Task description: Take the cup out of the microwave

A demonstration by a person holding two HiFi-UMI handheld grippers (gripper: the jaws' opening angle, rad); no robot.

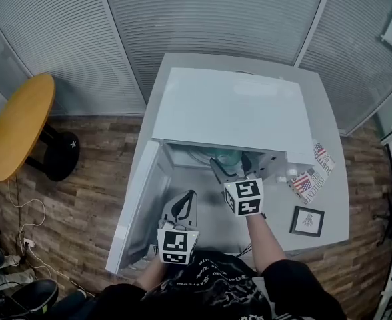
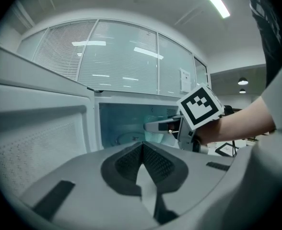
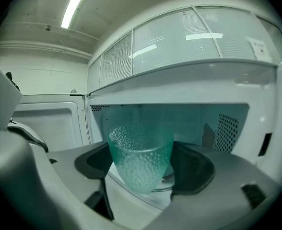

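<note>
Where the cup sits: the green, dimpled cup (image 3: pixel 141 159) is upright in the mouth of the microwave (image 1: pixel 236 109), just inside the opening, between the right gripper's two jaws.
Right gripper: the right gripper (image 1: pixel 231 167) reaches into the opening from 6 o'clock, with a dark pad pressed on either side of the cup.
Cup's base: it shows above the turntable (image 3: pixel 167 183); I cannot tell whether it rests on it or is lifted clear.
Left gripper: the left gripper (image 1: pixel 185 204) hangs at 7 o'clock of the right one, outside the oven. Its jaws are closed together with nothing between them, pointing toward the opening.
Door: the white door (image 1: pixel 139 205) is swung wide, out at 8 o'clock of the oven.
Table: the microwave stands on a pale grey table (image 1: pixel 329 139).
Right of the oven: flag-printed cards (image 1: pixel 313 175) lie at 4 o'clock, and a small framed picture (image 1: pixel 307 221) lies nearer the person.
Far left: a round yellow table (image 1: pixel 23 122) stands at 9 o'clock on the wooden floor (image 1: pixel 96 179), well apart.
</note>
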